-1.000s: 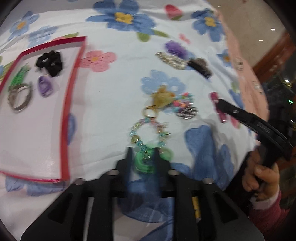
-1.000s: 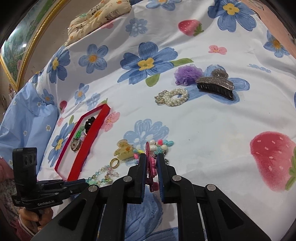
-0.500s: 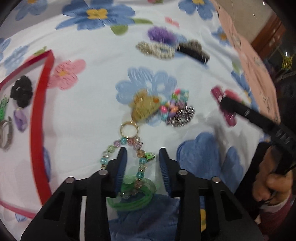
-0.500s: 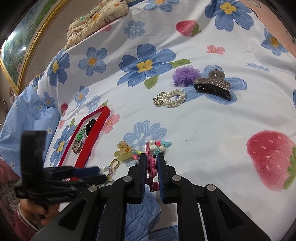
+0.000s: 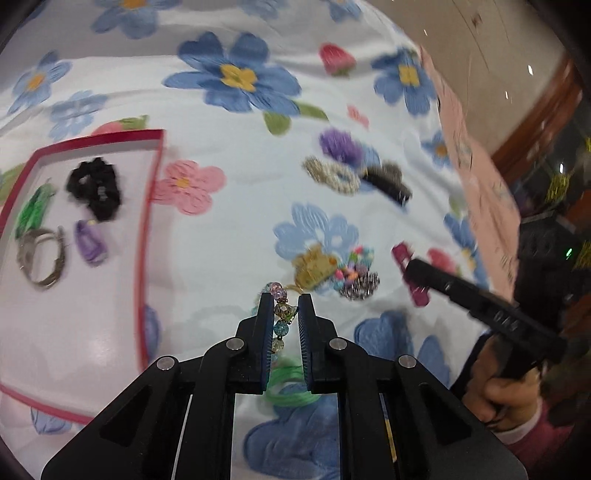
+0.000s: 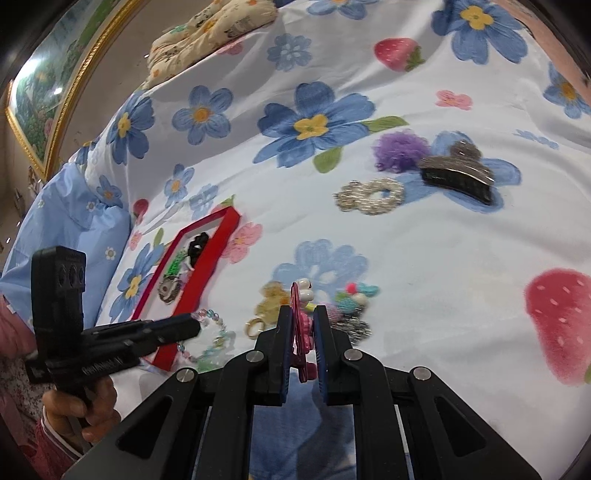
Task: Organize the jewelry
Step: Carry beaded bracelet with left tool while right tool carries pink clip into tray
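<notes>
My left gripper (image 5: 282, 299) has its jaws closing on a pastel beaded bracelet (image 5: 281, 328). The pads press on its beads, and its green ring charm (image 5: 290, 387) hangs below the fingers. In the right wrist view the left gripper (image 6: 192, 325) holds the bracelet (image 6: 216, 339) just off the flowered sheet. My right gripper (image 6: 302, 312) is shut on a pink hair clip (image 6: 301, 332) held upright. A red-rimmed tray (image 5: 147, 221) on the left holds a black scrunchie (image 5: 94, 188), a green piece (image 5: 33, 212), a silver bangle (image 5: 42, 258) and a purple clip (image 5: 88, 242).
On the sheet lie a yellow claw clip (image 5: 314, 264), a heap of coloured beads (image 5: 354, 266), a pearl scrunchie (image 5: 332, 179), a purple pompom (image 5: 340, 144) and a black glitter claw clip (image 5: 388, 182). A gold ring (image 6: 255, 326) lies by the yellow clip. A patterned pillow (image 6: 210, 29) sits far back.
The left gripper's jaws have narrowed from wide apart around the bracelet to pressing on its beads, and it has risen with the bracelet. The right gripper has kept still with the pink clip.
</notes>
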Available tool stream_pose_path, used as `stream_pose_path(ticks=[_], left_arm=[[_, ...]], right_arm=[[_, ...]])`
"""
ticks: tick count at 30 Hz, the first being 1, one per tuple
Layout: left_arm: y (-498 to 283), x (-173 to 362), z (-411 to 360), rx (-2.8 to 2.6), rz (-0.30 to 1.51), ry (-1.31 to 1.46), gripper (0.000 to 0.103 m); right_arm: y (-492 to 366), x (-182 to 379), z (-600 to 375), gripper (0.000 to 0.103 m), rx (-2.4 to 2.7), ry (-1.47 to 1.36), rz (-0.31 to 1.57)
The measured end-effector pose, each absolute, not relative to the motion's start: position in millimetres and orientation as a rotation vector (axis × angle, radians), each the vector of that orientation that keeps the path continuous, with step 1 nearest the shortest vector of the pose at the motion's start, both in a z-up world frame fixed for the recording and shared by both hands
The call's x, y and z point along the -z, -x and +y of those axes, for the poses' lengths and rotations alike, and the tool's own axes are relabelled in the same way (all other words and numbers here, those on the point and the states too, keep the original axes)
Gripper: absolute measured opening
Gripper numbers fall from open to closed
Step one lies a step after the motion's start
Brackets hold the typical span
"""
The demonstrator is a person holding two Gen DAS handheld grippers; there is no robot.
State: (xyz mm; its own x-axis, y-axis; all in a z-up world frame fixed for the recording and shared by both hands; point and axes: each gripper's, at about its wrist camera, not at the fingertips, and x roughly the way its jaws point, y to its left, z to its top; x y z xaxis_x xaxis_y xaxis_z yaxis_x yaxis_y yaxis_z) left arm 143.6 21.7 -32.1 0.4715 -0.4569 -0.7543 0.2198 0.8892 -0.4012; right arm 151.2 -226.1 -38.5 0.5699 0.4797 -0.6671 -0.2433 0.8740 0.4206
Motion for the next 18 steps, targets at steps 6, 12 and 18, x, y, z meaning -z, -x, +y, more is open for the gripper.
stream_pose_path(ticks=[6,12,18], left_arm=[[-126,14,66,0.355,0.921,0.351,0.011],[-107,-2,101,0.305,0.856,0.389,0.011],[-96,-6,137,0.232,0.824,0.406,0.011]], right_arm=[[-153,31,-190,0.011,-0.499,-0.261,0.865],[-155,24,-145,0.011,-0.582,-0.227,0.869],[-155,19,-105,0.011,-0.654,-0.188,0.869]])
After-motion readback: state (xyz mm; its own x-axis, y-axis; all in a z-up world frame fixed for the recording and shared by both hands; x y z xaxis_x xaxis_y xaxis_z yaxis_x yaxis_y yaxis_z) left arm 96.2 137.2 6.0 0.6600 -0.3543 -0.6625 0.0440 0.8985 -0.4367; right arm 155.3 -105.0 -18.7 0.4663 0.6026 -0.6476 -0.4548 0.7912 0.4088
